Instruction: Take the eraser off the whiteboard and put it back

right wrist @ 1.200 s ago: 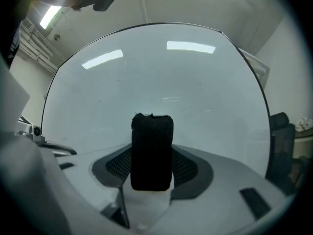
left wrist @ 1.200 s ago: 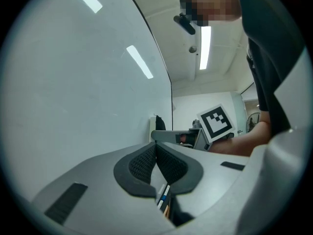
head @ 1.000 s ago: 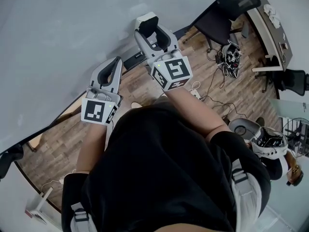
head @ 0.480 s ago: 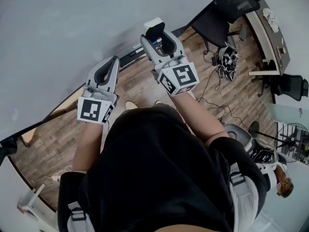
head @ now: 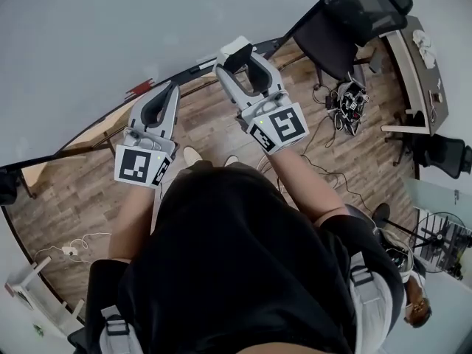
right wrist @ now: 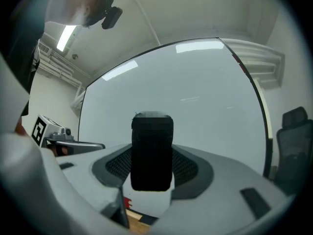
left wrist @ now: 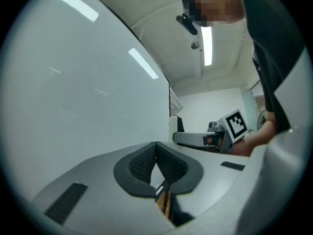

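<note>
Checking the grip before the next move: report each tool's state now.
Left tool: closed, empty.
Right tool: closed on the white rectangular eraser with black felt face.

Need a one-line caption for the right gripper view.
The right gripper holds the eraser upright between its jaws, in front of the whiteboard.
</note>
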`<state>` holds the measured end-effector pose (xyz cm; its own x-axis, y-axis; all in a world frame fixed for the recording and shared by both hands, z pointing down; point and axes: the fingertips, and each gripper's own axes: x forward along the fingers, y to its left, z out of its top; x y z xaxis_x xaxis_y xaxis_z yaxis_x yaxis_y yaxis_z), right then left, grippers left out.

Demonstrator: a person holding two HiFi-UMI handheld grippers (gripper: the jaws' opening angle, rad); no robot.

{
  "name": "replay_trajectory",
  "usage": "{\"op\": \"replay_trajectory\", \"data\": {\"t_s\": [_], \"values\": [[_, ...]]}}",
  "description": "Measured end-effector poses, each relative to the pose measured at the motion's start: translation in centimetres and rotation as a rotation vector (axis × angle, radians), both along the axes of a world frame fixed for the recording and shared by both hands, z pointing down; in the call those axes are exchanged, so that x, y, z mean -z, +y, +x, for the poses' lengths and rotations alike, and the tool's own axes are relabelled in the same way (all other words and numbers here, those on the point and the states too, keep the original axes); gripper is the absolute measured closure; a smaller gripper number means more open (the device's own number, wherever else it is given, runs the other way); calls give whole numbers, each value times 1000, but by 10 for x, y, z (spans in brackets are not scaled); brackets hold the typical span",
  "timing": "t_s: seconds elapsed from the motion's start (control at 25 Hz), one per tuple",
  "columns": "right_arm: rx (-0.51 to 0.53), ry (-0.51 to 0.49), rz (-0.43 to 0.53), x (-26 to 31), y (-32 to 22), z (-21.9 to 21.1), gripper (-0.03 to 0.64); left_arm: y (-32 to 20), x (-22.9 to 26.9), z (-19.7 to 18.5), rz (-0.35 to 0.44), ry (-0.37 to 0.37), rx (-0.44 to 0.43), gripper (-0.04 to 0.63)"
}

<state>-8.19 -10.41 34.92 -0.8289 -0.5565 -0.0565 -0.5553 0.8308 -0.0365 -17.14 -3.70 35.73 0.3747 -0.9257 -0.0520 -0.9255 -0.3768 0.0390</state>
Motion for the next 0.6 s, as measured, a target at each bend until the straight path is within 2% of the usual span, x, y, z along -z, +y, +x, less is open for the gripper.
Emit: {"op": "replay_trajectory", "data": {"t_s": [0.32,0.6], "values": [[134,-1,25,2,49,39,394,48,-1,54,-25,-26,68,600],[226,-9,26,-1,77,52,394,79,4,70,-22,-28,136,600]]}}
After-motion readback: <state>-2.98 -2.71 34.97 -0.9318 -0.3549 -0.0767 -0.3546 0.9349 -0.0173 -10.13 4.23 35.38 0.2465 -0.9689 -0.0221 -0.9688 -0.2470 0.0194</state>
